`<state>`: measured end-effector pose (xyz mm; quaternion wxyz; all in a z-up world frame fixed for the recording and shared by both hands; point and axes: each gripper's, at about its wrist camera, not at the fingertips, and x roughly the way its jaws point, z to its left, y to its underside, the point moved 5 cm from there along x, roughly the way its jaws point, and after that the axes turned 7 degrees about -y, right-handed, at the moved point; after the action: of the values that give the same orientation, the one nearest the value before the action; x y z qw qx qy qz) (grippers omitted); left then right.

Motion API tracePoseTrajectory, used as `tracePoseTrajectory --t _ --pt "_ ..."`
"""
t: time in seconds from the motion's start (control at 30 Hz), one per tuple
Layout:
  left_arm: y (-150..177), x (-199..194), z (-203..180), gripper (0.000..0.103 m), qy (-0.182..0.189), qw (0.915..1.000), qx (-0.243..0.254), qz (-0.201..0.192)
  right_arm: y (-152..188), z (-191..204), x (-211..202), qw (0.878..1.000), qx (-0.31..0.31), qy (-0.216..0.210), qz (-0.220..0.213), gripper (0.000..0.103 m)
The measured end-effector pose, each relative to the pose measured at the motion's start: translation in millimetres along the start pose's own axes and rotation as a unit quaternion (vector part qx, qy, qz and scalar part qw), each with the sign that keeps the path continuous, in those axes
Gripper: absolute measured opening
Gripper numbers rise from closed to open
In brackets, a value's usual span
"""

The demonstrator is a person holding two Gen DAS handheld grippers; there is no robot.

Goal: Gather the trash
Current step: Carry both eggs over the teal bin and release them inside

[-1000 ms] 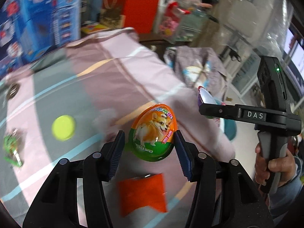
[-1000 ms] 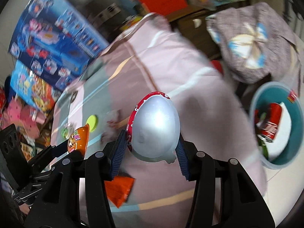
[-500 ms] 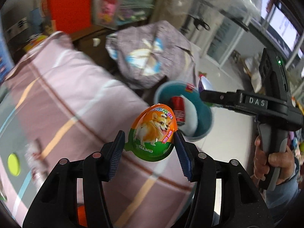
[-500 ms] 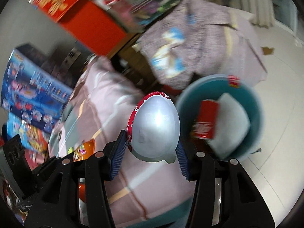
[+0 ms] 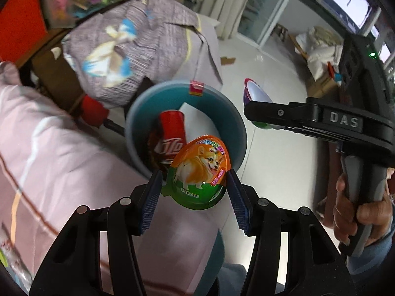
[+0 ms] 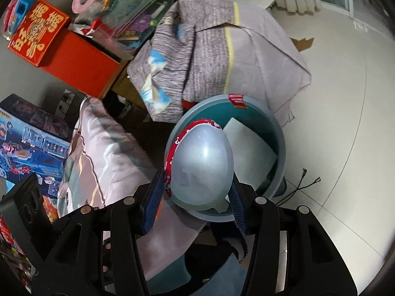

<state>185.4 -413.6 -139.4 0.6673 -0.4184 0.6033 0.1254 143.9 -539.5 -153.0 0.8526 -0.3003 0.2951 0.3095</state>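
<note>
My left gripper (image 5: 195,194) is shut on an orange and green egg-shaped package with a corgi picture (image 5: 198,170), held at the near rim of a teal trash bin (image 5: 145,106). The bin holds a red can (image 5: 171,138) and white paper (image 5: 197,120). My right gripper (image 6: 195,197) is shut on a silver egg-shaped shell with a red rim (image 6: 201,165), held above the same bin (image 6: 280,145). In the left wrist view the right gripper (image 5: 256,113) sits to the right of the bin with the silver egg (image 5: 255,93) in it.
A pink striped cloth covers the table (image 5: 44,162) on the left. A grey patterned cloth drapes over furniture (image 6: 209,49) behind the bin. Red boxes (image 6: 76,59) and toy boxes (image 6: 32,138) stand at the back left. White tiled floor (image 6: 333,98) lies to the right.
Both grippers have swung from over the table to the bin, each still holding its egg. The bin now looms larger and closer in both views.
</note>
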Motion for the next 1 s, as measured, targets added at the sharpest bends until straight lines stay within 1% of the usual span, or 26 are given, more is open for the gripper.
tracePoseTrajectory --t 0.23,0.4,0.5,0.53,0.63,0.73,0.77,0.9,0.97,1.0 --pt "-8.2 34.4 -12.5 0.055 0.012 0.9995 0.002 0.028 -5.8 -18.6 6.2 1.000 0.018 0.007 0.009 0.048" --pt "-14.1 52.0 -16.1 0.057 0.019 0.9988 -0.007 0.044 -8.5 -22.4 11.4 1.000 0.021 0.014 0.015 0.048" --pt "-15.7 62.5 -14.5 0.069 0.024 0.9982 -0.014 0.054 -9.0 -23.0 15.3 0.999 0.021 0.018 0.020 0.048" --pt "-15.5 64.4 -12.8 0.071 0.023 0.9980 -0.018 0.056 -9.1 -23.3 16.9 0.999 0.022 0.019 0.021 0.048" --pt "-14.0 64.1 -6.1 0.072 0.023 0.9976 -0.028 0.060 -9.8 -23.7 20.4 0.999 0.024 0.021 0.024 0.048" --pt "-12.8 56.6 3.3 0.086 0.018 0.9977 -0.040 0.051 -10.0 -21.0 24.5 0.999 0.023 0.023 0.026 0.048" --pt "-12.7 53.2 5.8 0.088 0.016 0.9978 -0.044 0.048 -10.0 -19.9 25.9 0.999 0.022 0.023 0.027 0.048" --pt "-10.4 40.1 15.4 0.092 0.016 0.9976 -0.055 0.038 -8.2 -14.4 31.8 0.999 0.021 0.023 0.033 0.049" --pt "-7.6 33.3 20.0 0.092 0.014 0.9976 -0.058 0.035 -5.9 -10.5 35.4 0.999 0.022 0.020 0.039 0.058" --pt "-6.3 30.7 21.7 0.092 0.014 0.9976 -0.059 0.034 -5.6 -9.6 36.1 0.999 0.022 0.020 0.041 0.068"
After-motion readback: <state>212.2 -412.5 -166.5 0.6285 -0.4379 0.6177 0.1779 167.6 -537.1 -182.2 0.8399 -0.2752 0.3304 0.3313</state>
